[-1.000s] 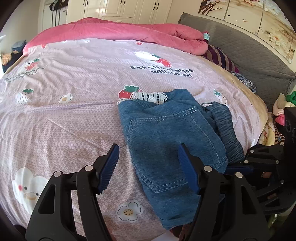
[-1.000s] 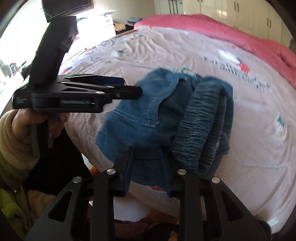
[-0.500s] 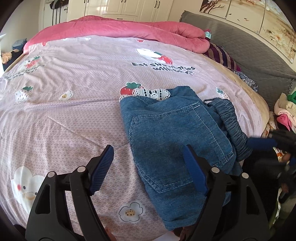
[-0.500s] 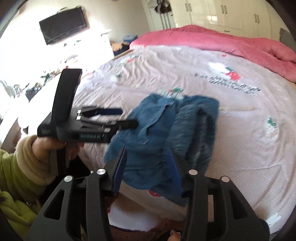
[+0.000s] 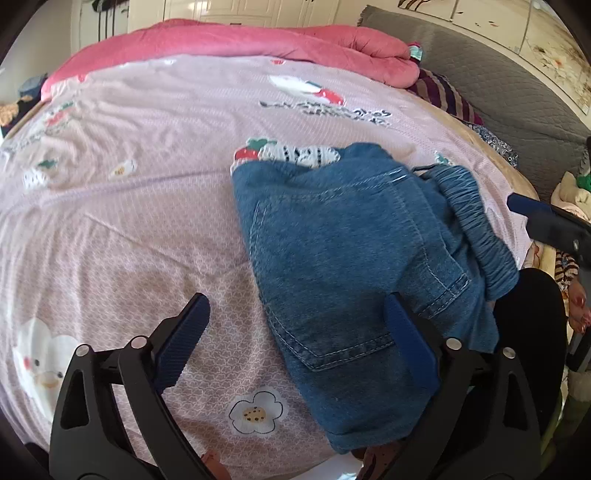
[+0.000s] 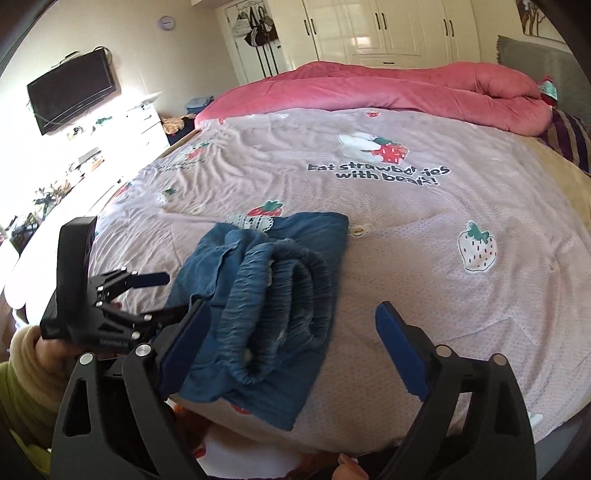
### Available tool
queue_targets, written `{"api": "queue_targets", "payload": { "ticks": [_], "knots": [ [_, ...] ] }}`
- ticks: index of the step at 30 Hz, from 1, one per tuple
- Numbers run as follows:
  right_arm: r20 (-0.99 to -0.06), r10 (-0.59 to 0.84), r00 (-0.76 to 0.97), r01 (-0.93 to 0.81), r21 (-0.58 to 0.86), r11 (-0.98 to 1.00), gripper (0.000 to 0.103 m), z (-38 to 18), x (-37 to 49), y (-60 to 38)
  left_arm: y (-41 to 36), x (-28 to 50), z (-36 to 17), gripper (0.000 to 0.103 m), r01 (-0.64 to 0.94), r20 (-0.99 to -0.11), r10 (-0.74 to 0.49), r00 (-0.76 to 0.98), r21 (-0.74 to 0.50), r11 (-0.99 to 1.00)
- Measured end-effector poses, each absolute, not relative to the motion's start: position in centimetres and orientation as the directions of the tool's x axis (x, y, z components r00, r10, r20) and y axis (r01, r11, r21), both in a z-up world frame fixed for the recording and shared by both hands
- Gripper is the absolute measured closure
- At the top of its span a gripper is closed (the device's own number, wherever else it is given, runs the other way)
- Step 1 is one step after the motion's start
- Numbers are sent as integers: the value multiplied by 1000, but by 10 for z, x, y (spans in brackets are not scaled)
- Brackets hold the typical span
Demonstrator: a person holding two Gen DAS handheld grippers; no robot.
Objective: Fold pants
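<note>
The blue denim pants (image 5: 351, 258) lie folded in a small bundle on the pink strawberry-print bedsheet (image 5: 147, 229), close to the bed's near edge. Their gathered elastic waistband (image 6: 280, 295) is doubled on top. My left gripper (image 5: 295, 306) hovers over the bundle's left edge. Its jaws are opening wide, and neither pad presses the cloth. My right gripper (image 6: 291, 310) hangs above the waistband end, its jaws also opening, with nothing gripped. The left gripper (image 6: 166, 295) also shows from the side in the right wrist view, held by a hand in a cream sleeve.
A rolled pink quilt (image 6: 388, 92) runs along the far side of the bed. A grey padded headboard (image 5: 498, 85) and a striped pillow (image 5: 443, 96) lie to the right. White wardrobes (image 6: 388, 29) and a wall television (image 6: 72, 96) stand beyond.
Both grippers' jaws have spread wide. The right gripper has let go of the pants' near edge and drawn back and up; the bundle now rests on the sheet. The left gripper has hardly moved.
</note>
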State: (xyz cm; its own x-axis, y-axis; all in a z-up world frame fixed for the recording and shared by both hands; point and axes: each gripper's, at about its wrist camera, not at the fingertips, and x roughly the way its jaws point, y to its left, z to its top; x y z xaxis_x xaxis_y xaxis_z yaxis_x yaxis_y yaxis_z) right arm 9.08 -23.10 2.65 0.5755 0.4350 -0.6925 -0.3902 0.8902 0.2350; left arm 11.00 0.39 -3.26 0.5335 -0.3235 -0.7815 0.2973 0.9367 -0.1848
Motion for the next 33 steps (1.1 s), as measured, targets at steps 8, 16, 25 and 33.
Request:
{"api": "queue_targets", "payload": {
  "ticks": [8, 16, 25, 33],
  "knots": [
    [-738, 482, 471, -400, 309, 863, 10, 6, 138, -208, 5, 112, -41, 10, 286, -785, -326, 526, -197, 938],
    [-736, 580, 349, -330, 483, 811, 10, -22, 178, -216, 4, 114, -41, 10, 286, -784, -322, 531, -192, 939],
    [-690, 663, 291, -329, 578, 747, 22, -42, 189, -217, 2, 115, -42, 10, 290, -782, -324, 533, -191, 938],
    [-674, 670, 311, -334, 582, 741, 49, -45, 186, -216, 0, 119, -42, 10, 292, -777, -338, 531, -206, 934]
  ]
}}
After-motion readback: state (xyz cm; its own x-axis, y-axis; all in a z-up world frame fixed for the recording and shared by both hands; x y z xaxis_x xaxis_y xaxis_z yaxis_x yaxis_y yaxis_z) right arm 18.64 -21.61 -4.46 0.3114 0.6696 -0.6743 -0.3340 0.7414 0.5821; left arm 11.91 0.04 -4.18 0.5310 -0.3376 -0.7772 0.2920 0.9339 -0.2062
